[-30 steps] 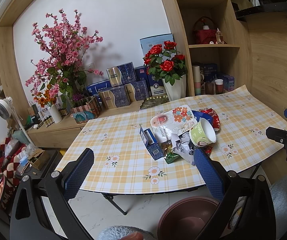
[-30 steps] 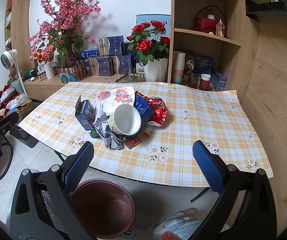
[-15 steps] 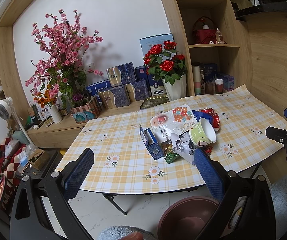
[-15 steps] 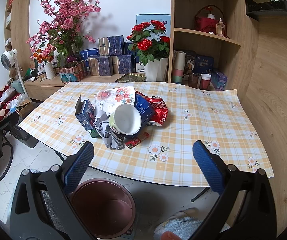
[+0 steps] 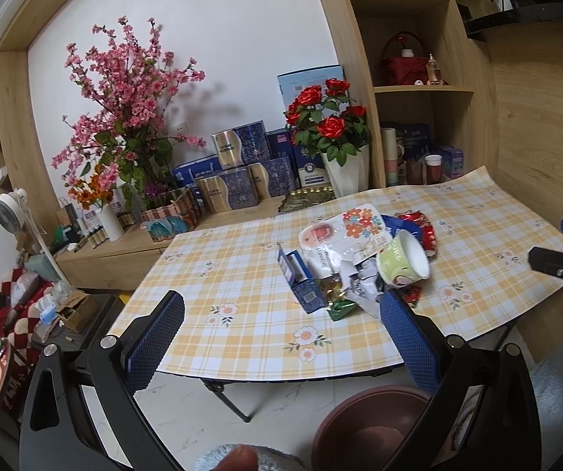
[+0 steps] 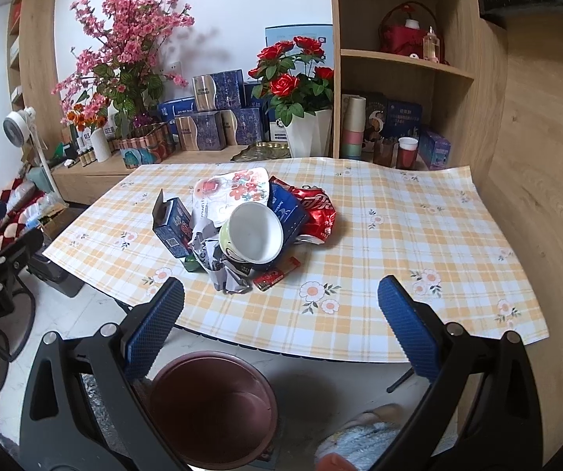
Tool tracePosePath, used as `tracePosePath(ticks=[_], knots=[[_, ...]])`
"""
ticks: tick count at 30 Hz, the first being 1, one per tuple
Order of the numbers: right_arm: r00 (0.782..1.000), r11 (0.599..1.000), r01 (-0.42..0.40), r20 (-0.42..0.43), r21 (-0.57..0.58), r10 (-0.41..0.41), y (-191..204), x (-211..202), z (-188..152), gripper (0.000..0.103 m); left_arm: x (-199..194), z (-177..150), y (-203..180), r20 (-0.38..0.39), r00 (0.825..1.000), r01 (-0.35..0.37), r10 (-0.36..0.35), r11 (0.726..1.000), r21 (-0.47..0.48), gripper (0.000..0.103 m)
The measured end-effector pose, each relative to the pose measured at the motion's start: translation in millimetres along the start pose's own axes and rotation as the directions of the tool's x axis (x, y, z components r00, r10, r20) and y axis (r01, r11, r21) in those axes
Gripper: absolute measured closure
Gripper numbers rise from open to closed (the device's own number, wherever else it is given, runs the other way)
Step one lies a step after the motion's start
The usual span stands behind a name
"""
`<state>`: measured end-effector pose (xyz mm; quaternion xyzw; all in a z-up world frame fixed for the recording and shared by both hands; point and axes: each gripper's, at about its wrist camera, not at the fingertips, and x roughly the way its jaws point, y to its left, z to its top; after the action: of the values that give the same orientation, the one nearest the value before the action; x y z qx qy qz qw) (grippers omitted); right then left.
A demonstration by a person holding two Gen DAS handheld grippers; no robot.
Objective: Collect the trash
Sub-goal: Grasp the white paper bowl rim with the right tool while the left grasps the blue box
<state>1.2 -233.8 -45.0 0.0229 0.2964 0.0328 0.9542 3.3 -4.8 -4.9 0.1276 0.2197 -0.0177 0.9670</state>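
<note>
Two grippers (both agape) face trash pile (image 6: pixel 242 227) on table (image 6: pixel 399 235).

table front (image 6: pixel 360 314) bare | trash pile (image 6: pixel 242 227) mid-table | bin (image 6: pixel 211 408) below edge

Left gripper (image 5: pixel 281 329) held before the table's (image 5: pixel 242 274) near edge, jaws wide apart, nothing between them. Trash heap mid-table: green paper cup (image 5: pixel 401 261) on its side, blue carton (image 5: pixel 301 282) left of the cup, floral pouch (image 5: pixel 344 231) behind the cup, crushed red can (image 5: pixel 423 225) behind-right. Maroon bin (image 5: pixel 364 428) on the floor below the table's near edge.
</note>
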Motion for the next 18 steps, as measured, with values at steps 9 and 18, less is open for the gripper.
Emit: tracePosePath(ticks=[9,18], knots=[[0.999,0.996,-0.033,-0.005,0.078,0.033,-8.5,12.8,-9.4,0.006,17.4,-19.3,12.7,0.011,0.999,-0.048,0.048,0.999,-0.009,0.005],[0.994,0.988,-0.111,0.026,0.107,0.109,-9.9,37.4,-13.0,0.006,39.0,-31.0,25.3,0.0,1.0,-0.017,0.017,0.998,-0.068,0.005]])
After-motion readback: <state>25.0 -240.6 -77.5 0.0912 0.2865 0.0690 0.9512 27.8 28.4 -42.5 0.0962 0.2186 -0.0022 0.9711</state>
